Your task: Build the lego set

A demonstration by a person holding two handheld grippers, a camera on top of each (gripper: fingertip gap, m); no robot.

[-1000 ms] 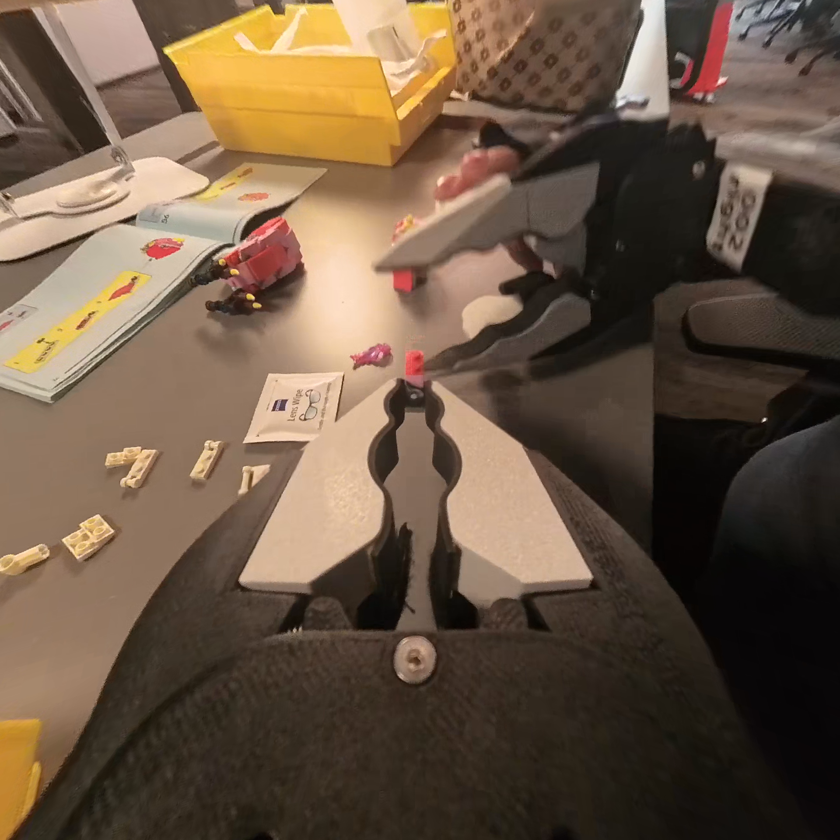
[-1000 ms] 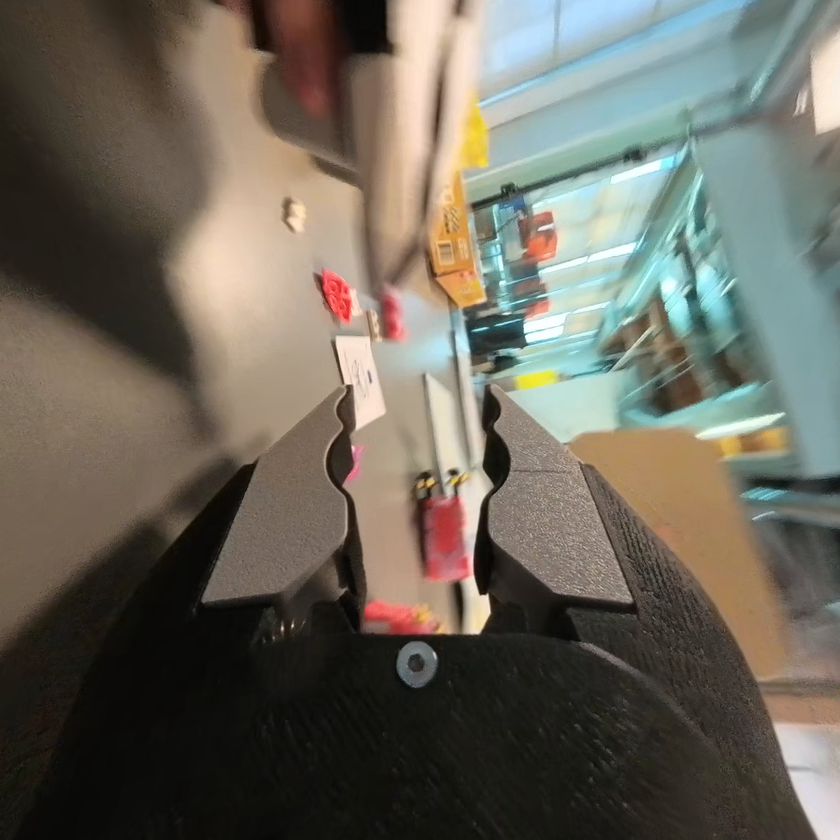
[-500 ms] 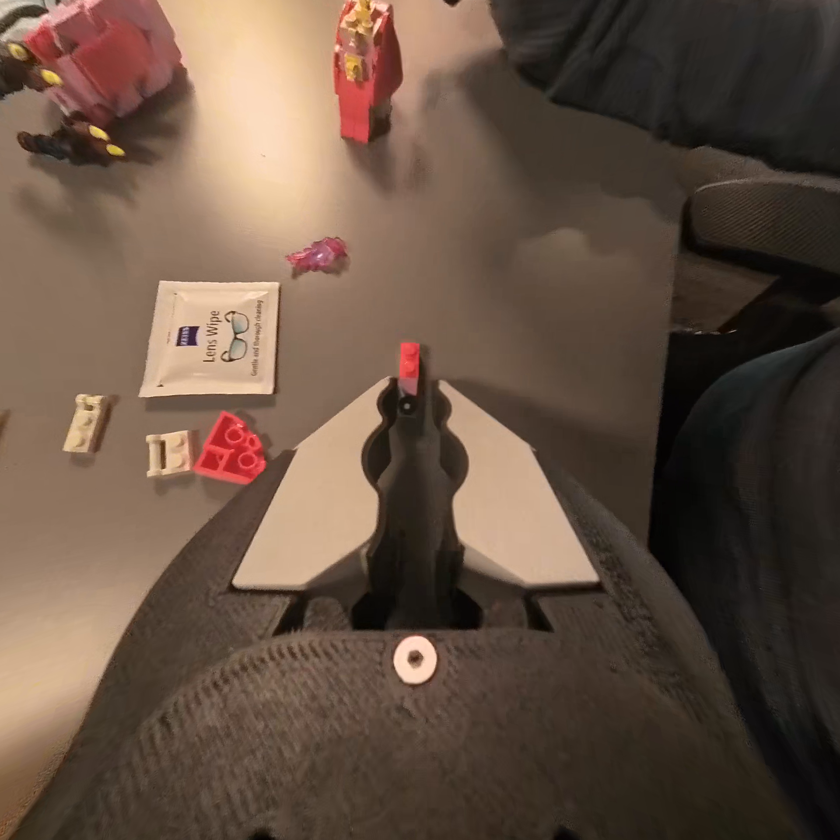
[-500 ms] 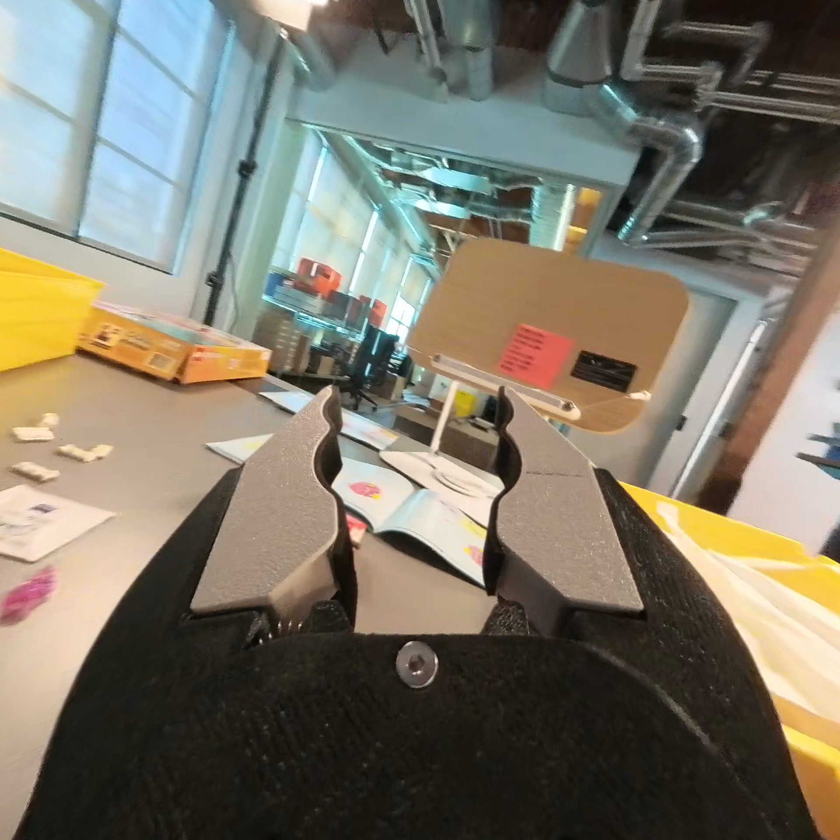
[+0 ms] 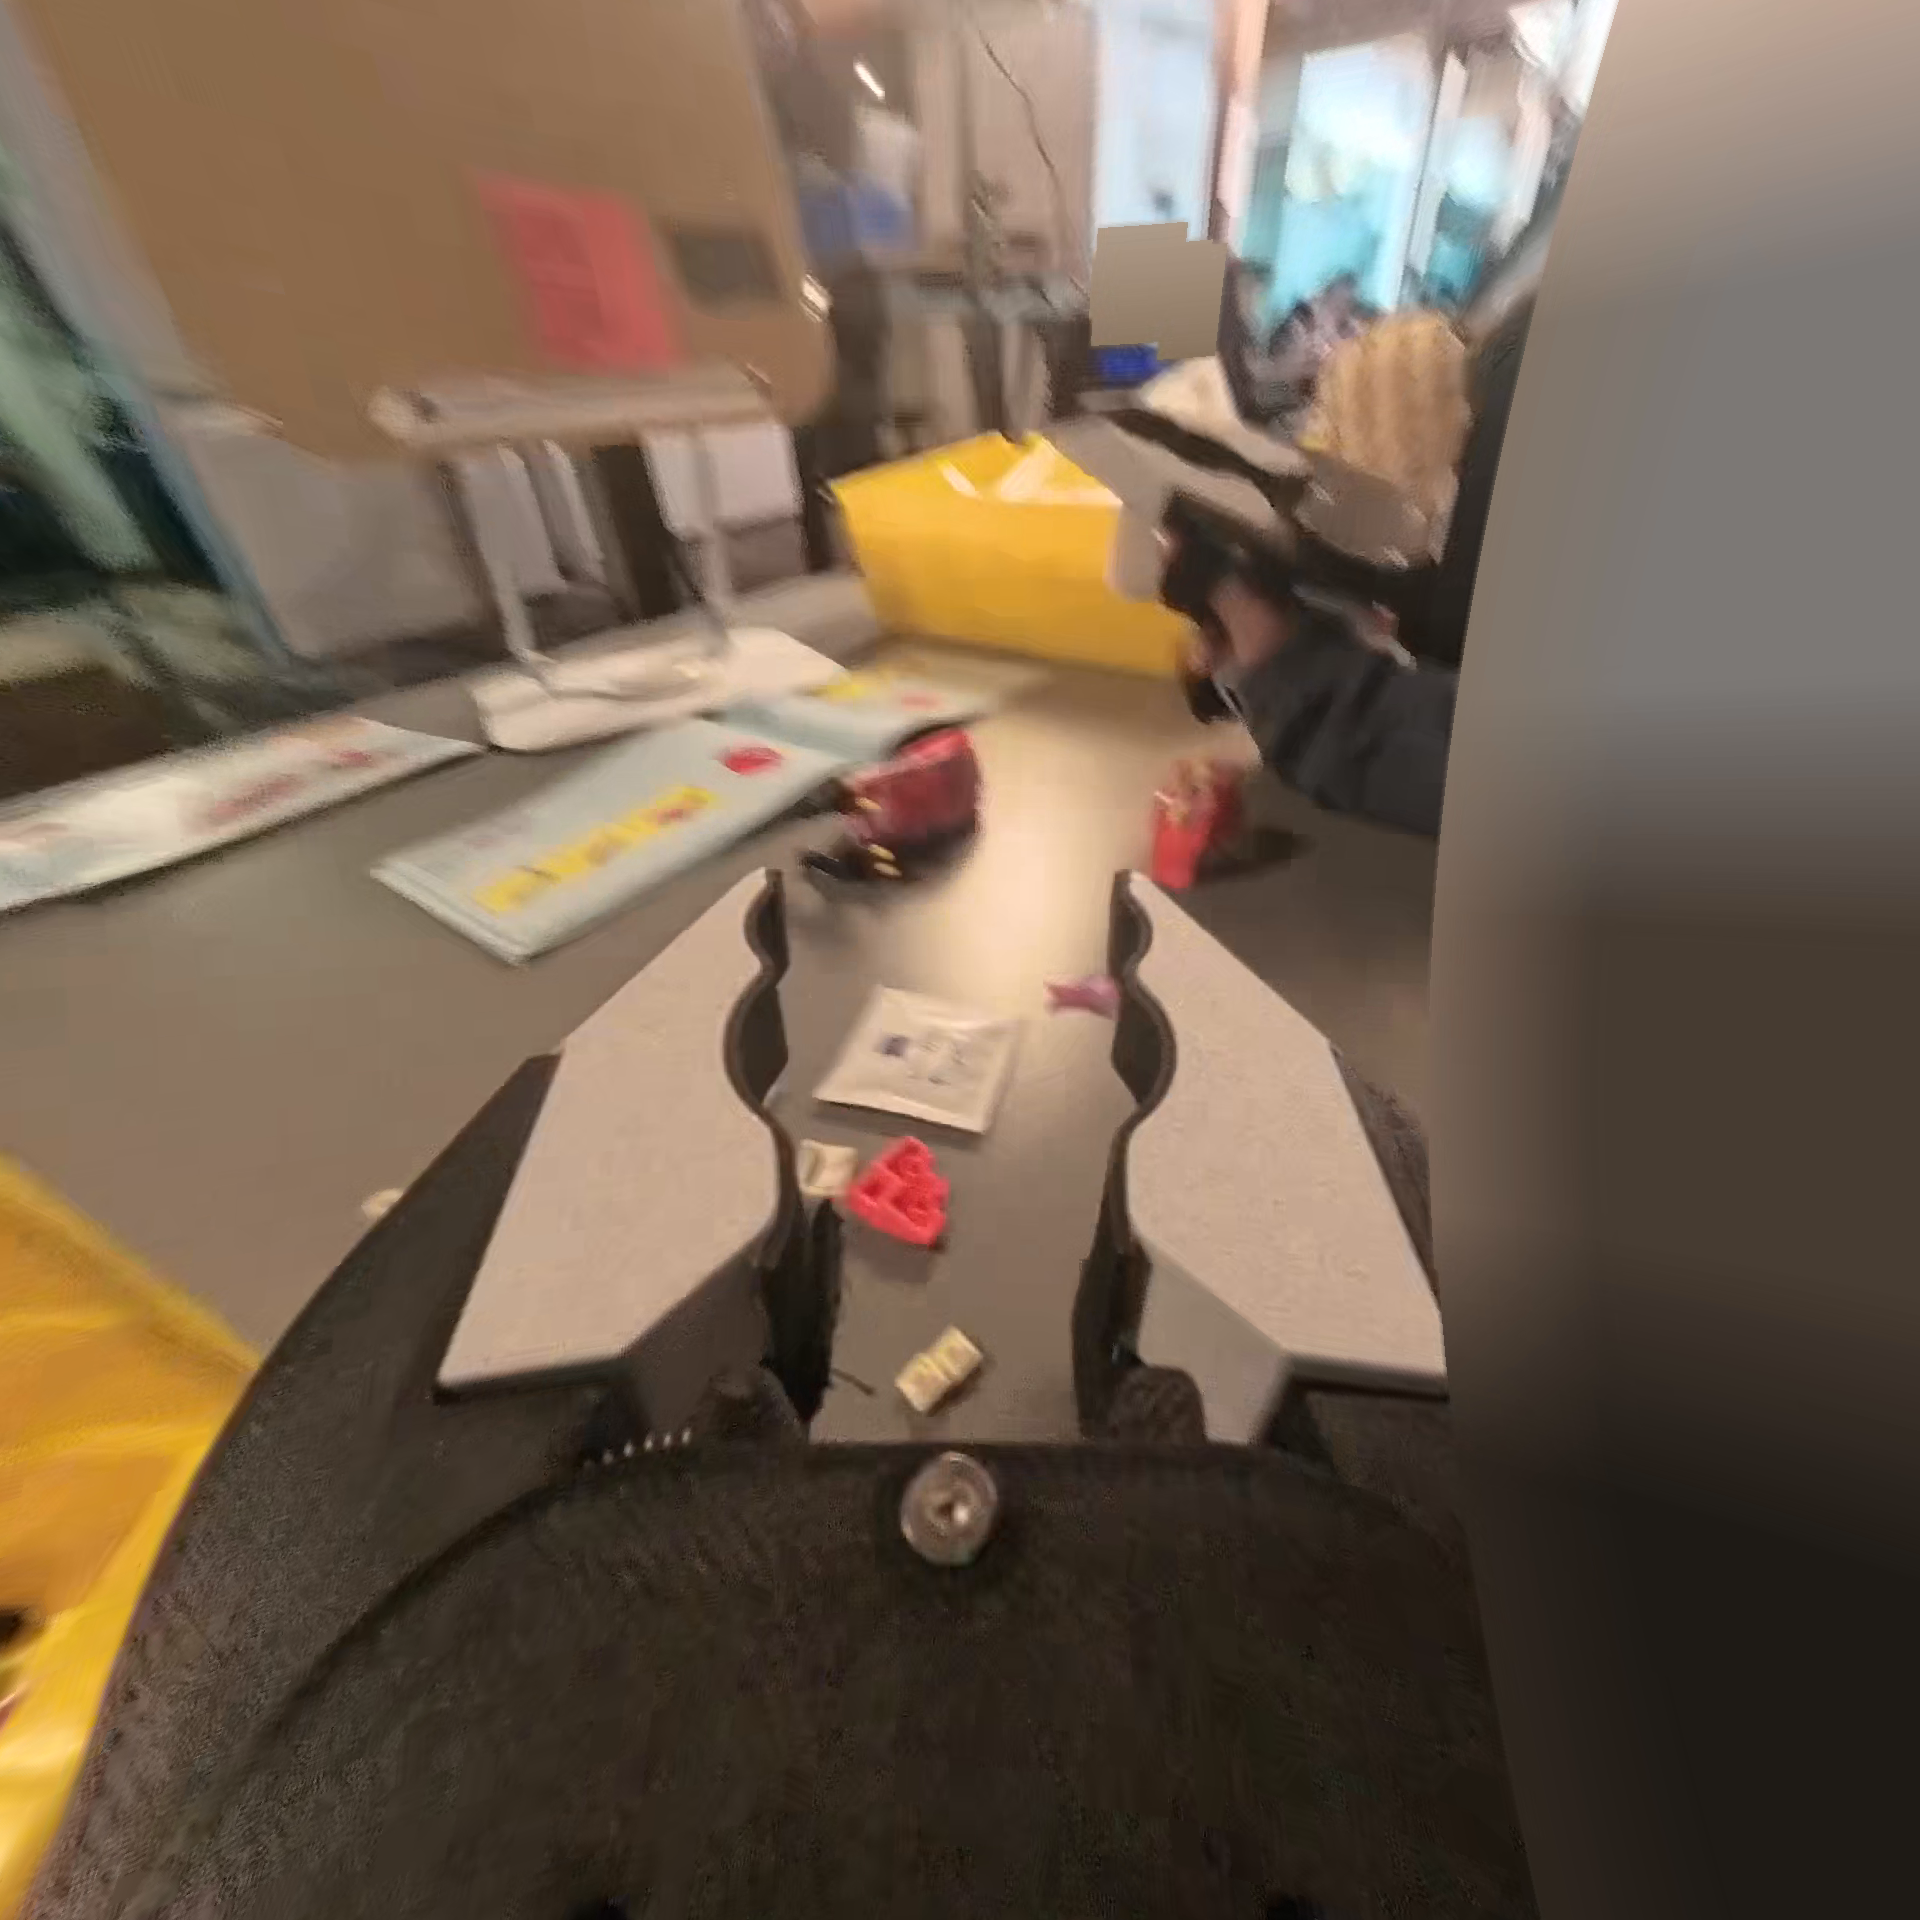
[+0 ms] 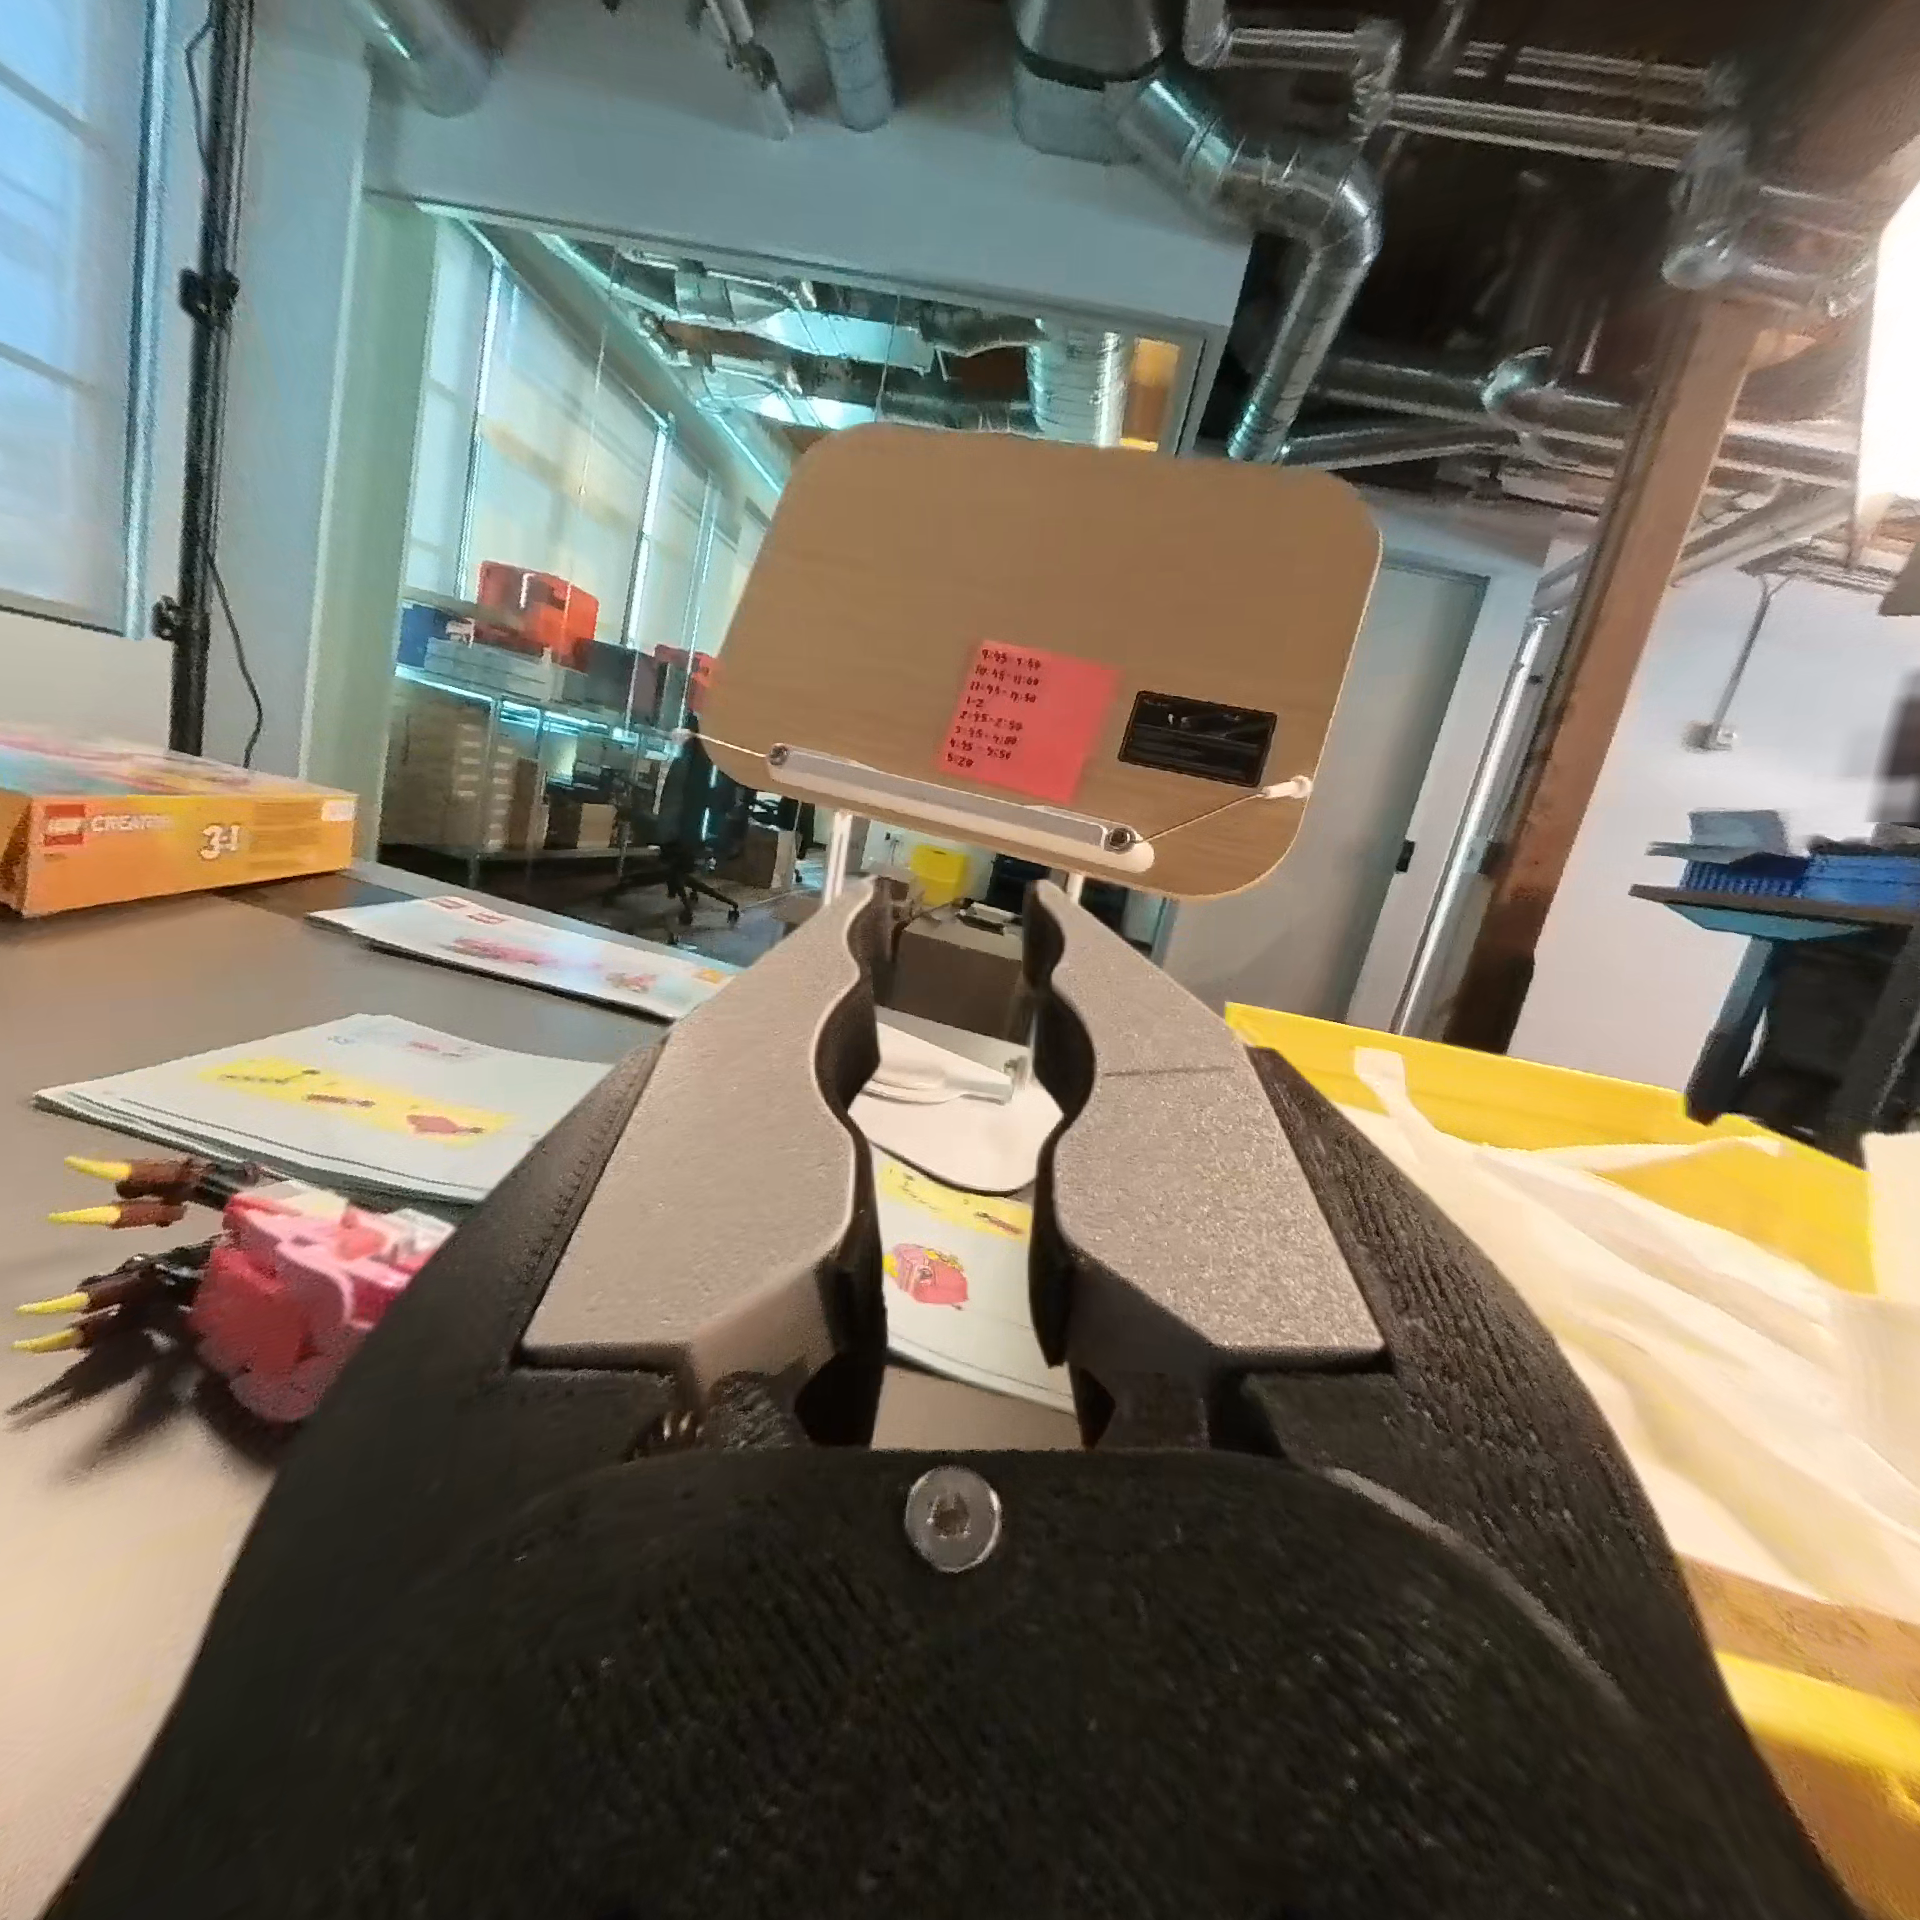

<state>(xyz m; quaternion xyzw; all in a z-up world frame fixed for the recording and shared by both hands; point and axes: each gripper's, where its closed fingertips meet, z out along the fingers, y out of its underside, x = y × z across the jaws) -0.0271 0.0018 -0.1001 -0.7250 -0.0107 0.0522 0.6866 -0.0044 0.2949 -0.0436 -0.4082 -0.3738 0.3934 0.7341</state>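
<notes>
**Red brick on the worktop under a wide left claw**

Red wedge-shaped studded toy brick [image 5: 900, 1205] lies flat on the dark grey worktop [image 5: 208, 1039]. It shows in the gap between the two grey fingers [image 5: 644, 1164] of the left claw [image 5: 943, 894]. That claw stands wide apart over the worktop, grips nothing, and the brick is the thing nearest it.

Just beside the brick are a small cream plate piece [image 5: 826, 1169] and a white square paper sachet [image 5: 920, 1070]. Another cream studded piece [image 5: 938, 1371] lies nearer the camera, and a small purple translucent piece [image 5: 1086, 995] sits by the right-hand finger.

Farther off stand a red-and-pink brick-built model with black, yellow-tipped claws [image 5: 914, 800], a small red brick figure [image 5: 1195, 831], pale blue instruction booklets [image 5: 613, 831] and a yellow plastic bin [image 5: 997, 571]. This view is blurred.

The right claw [image 6: 954, 904] is well apart from the brick, beside the model. Its fingers stand narrowly apart with nothing between them. They point at a tilted wooden book stand [image 6: 1039, 582] that bears a pink note. An orange cardboard box [image 6: 156, 831] lies at far left.
</notes>
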